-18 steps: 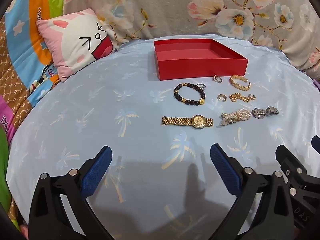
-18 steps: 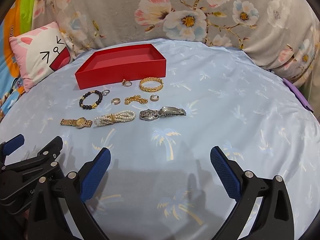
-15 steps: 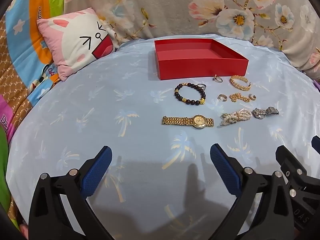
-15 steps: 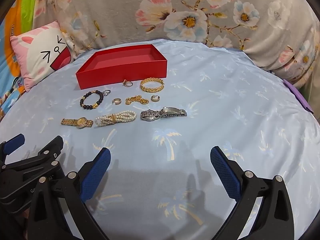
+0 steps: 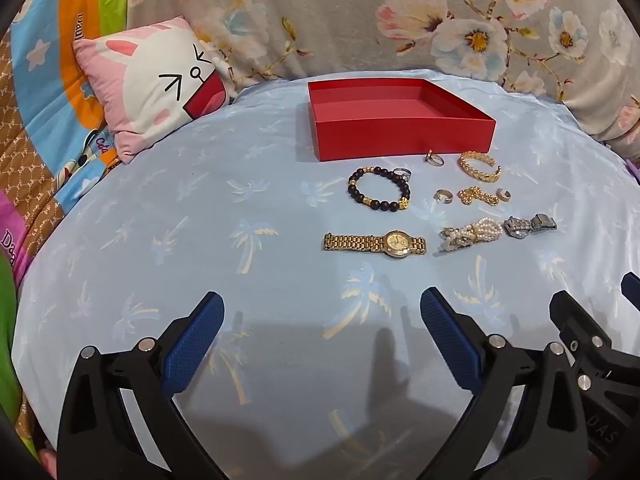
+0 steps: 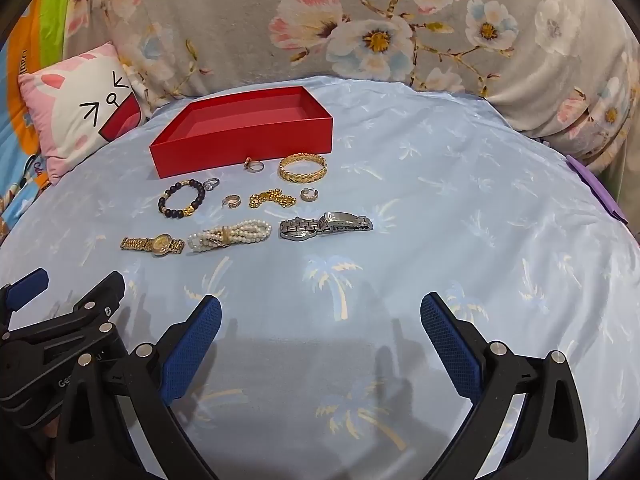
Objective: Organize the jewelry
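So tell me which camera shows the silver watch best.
The right wrist view. There the silver watch lies broadside, near the middle of the picture, case and folded band both clear. In the left wrist view the silver watch sits far right, foreshortened and smaller, beside the pearl bracelet.

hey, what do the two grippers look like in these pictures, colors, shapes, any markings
Both look alike: the left gripper and right gripper each have two black plastic arms that widen toward the base, dotted with round silver screw heads. The fingers carry blue pads with a fine grid texture. Pale raised lettering marks the black bodies, only partly readable. No cables or sleeves show.
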The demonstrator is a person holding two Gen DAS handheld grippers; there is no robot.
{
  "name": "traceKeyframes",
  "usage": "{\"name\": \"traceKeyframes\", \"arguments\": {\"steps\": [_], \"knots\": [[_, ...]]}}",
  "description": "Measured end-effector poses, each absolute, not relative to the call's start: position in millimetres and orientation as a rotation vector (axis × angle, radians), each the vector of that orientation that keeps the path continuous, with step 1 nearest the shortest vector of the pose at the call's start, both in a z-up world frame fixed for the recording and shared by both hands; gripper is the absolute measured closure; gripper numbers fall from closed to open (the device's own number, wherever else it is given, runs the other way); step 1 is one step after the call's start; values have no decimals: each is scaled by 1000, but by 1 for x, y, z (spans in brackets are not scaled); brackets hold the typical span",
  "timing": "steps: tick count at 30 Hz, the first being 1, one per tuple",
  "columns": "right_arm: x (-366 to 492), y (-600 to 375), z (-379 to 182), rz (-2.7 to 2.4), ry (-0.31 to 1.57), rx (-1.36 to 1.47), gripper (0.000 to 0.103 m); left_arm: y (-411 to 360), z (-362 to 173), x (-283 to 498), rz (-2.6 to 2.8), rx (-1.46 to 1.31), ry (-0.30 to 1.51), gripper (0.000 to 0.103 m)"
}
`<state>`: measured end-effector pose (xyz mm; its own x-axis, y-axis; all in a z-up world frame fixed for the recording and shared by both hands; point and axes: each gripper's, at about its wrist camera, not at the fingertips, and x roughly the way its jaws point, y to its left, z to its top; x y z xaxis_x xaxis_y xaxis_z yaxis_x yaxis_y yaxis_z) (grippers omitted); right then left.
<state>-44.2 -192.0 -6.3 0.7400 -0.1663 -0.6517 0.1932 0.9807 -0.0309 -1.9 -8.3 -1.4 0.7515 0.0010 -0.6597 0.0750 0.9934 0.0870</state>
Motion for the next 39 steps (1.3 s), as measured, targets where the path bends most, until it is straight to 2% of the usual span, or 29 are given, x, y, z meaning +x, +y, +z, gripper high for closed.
{"name": "traceKeyframes", "arguments": {"steps": [39], "knots": [[-43,-194,-6,-200,710,59,5,-7,8,-1,-50,115,715,7]]}}
